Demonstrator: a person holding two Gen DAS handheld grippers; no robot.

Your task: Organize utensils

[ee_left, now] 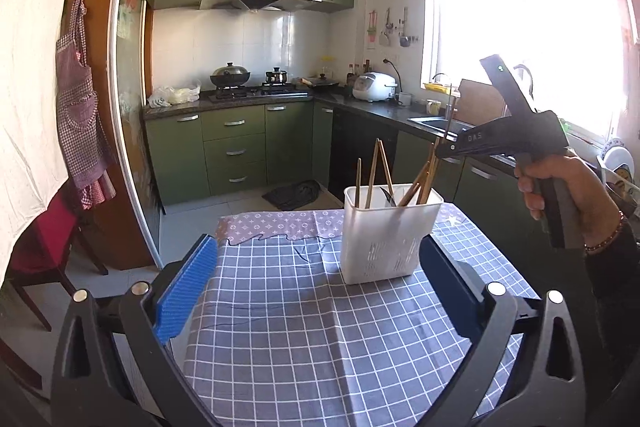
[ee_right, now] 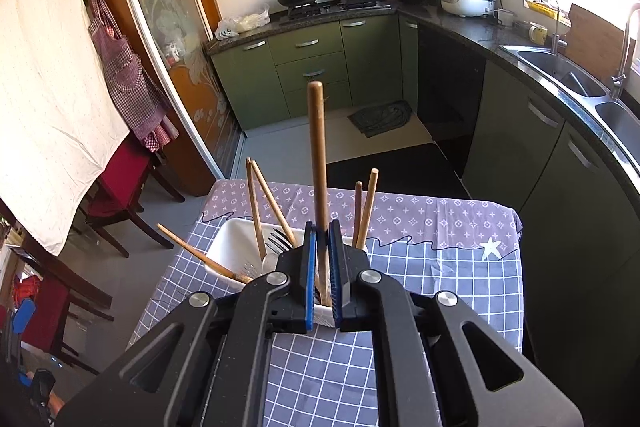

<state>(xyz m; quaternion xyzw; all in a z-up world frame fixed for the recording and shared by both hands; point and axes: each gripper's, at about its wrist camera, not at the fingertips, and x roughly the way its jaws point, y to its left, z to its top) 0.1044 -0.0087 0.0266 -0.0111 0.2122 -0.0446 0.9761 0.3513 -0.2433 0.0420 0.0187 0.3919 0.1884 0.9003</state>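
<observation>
Wooden handle (ee_right: 318,163) is clamped upright by the right gripper (ee_right: 323,267), directly over the white caddy (ee_left: 390,239) on the checked cloth (ee_left: 288,327); a straight drop is called for. Spread wide and empty, the left gripper (ee_left: 316,287) is held nearside.

Both grippers are built of matte black plastic arms with triangular cut-outs and round silver pivot bolts. Ribbed blue pads (ee_left: 188,291) line the fingers. White lettering is printed on the right gripper (ee_left: 438,151). A beaded bracelet (ee_left: 608,237) and dark sleeve (ee_left: 616,291) are worn.
</observation>
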